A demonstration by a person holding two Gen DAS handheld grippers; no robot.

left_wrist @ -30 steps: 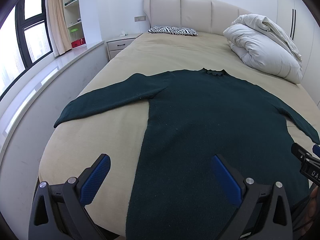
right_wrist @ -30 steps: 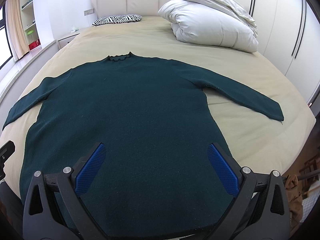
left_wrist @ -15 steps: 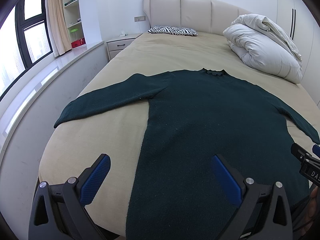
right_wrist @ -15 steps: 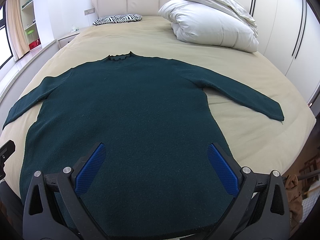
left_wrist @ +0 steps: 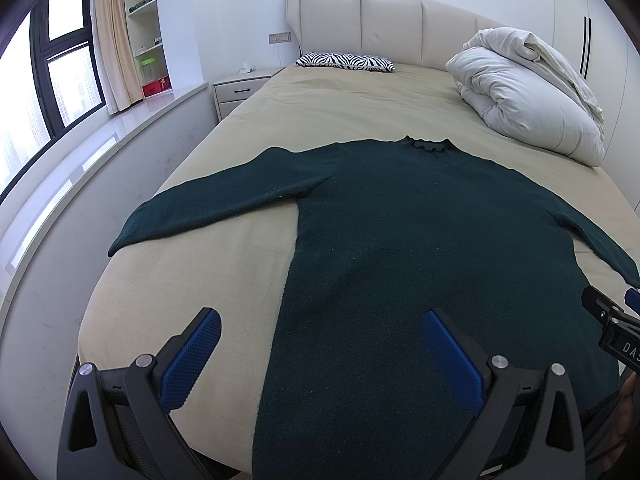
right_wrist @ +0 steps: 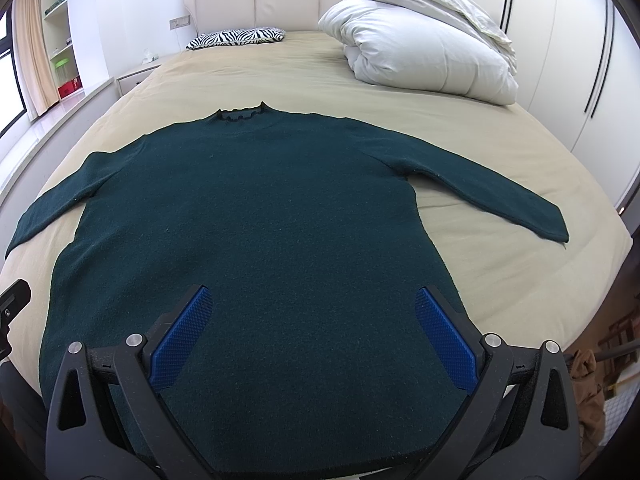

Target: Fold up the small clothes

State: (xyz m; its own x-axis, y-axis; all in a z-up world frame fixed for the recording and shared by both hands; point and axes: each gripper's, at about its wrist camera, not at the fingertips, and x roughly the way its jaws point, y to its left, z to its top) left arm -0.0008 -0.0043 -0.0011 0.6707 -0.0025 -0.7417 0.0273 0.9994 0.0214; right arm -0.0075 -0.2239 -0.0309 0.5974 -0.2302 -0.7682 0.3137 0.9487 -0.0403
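Observation:
A dark green long-sleeved sweater lies flat on the beige bed, collar toward the headboard, both sleeves spread out; it also shows in the right wrist view. My left gripper is open and empty above the sweater's lower left edge. My right gripper is open and empty above the hem's middle. The right gripper's tip shows at the left wrist view's right edge.
A folded white duvet lies at the bed's far right, a zebra-print pillow by the headboard. A nightstand and window ledge run along the left. White wardrobes stand right.

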